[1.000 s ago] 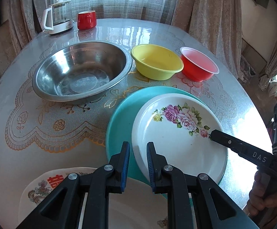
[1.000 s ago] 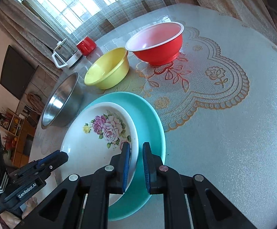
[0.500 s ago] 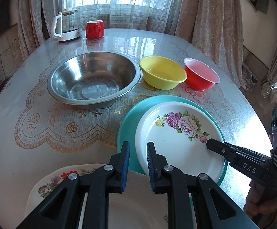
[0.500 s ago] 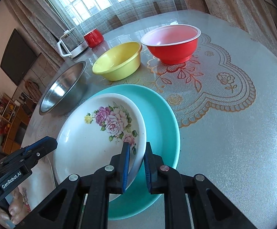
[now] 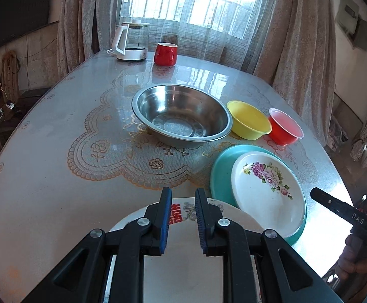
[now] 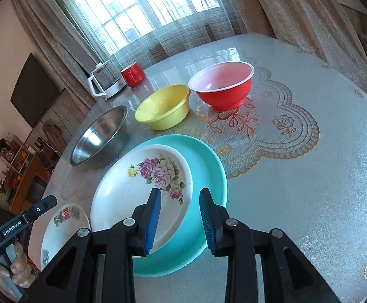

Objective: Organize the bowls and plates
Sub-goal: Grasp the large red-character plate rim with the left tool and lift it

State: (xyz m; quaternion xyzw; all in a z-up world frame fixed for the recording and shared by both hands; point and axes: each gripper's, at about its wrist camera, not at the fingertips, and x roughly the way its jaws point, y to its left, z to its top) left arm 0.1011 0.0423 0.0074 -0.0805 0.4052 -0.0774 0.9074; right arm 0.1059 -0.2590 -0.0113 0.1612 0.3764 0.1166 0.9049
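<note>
**Mia:** What is on the table (image 5: 44, 166)?

**Ben:** Lots of dishes. A flower plate (image 6: 143, 192) lies on top of a bigger teal plate (image 6: 208, 174). It sits a bit to one side, so more teal shows on the other side.

**Mia:** And the bowls?

**Ben:** Three in a row behind the plates. A big metal bowl (image 5: 182, 115), then a yellow bowl (image 5: 249, 120) just beside it, then a red bowl (image 5: 285, 126) just beside that one. They all stand the right way up.

**Mia:** Is there another plate?

**Ben:** Yes, a white plate with red writing (image 5: 183, 240). It is close to the teal plate, at the near edge of the table.

**Mia:** What is the left claw (image 5: 182, 217) doing?

**Ben:** It is above the white plate with red writing. Its two blue pads have a small gap between them, and nothing is in it.

**Mia:** And the right claw (image 6: 180, 219)?

**Ben:** It is over the near edge of the flower plate. Its pads are spread a bit wider. It holds nothing.

**Mia:** What is far away by the window?

**Ben:** A kettle (image 5: 131, 41) and a red cup (image 5: 165, 53), side by side.
</note>
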